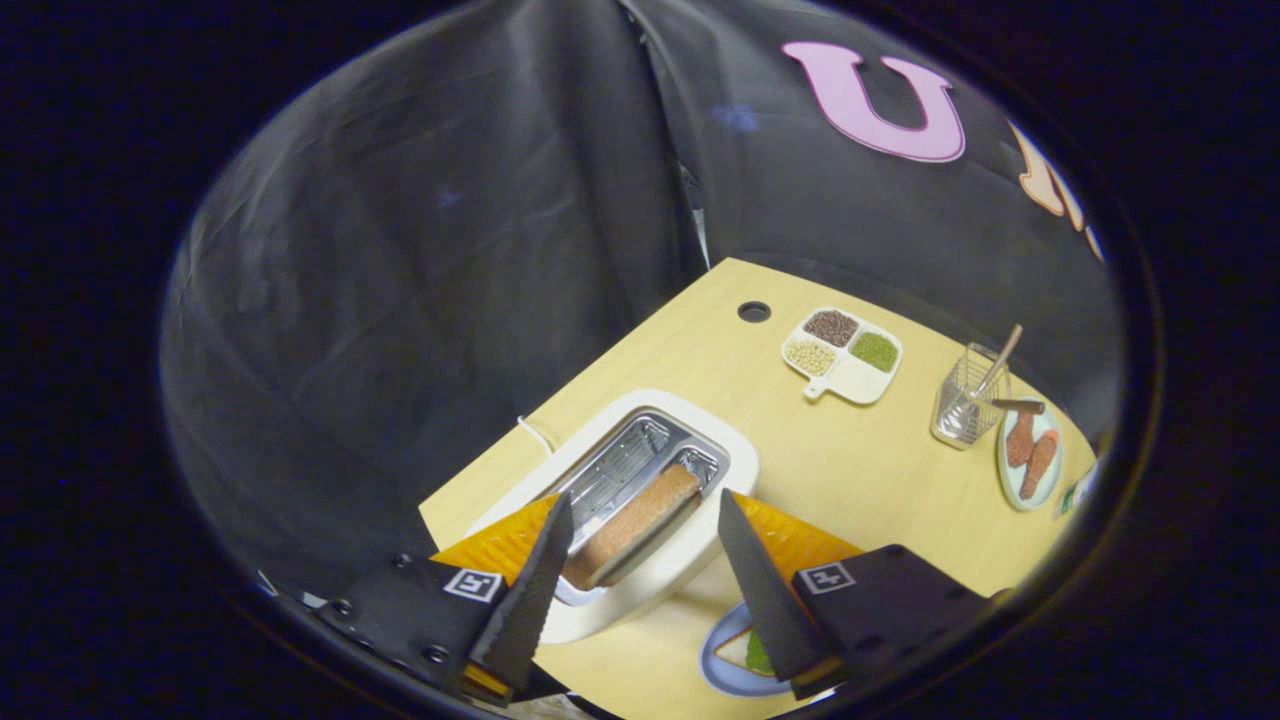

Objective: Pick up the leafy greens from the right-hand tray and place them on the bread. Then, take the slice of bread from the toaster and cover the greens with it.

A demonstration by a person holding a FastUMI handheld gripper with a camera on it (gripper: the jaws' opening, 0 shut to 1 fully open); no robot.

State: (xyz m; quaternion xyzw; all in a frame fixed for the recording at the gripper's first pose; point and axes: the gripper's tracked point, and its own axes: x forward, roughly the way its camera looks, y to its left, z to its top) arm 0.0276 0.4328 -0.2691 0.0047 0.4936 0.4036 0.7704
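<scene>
Hovered over toaster [640,500], tool [640,520] spread wide and empty, bread slice [635,525] upright in slot between fingers; greens [760,655] already on plate [715,665] at five o'clock; next probably lowering, then pinching slice

Brown bread slice [632,522] stands in white toaster [655,470]; greens [759,655] top plated bread [738,652].

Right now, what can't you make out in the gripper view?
- Round blue plate with bread and greens: mostly covered by the right finger, so the greens' placement is unclear.
- Brown bread slice in the white toaster: lower part sunk in the slot. The gripper is open around it, not touching.
- Item beyond the oval plate of sausages: cut off, unidentifiable.
</scene>
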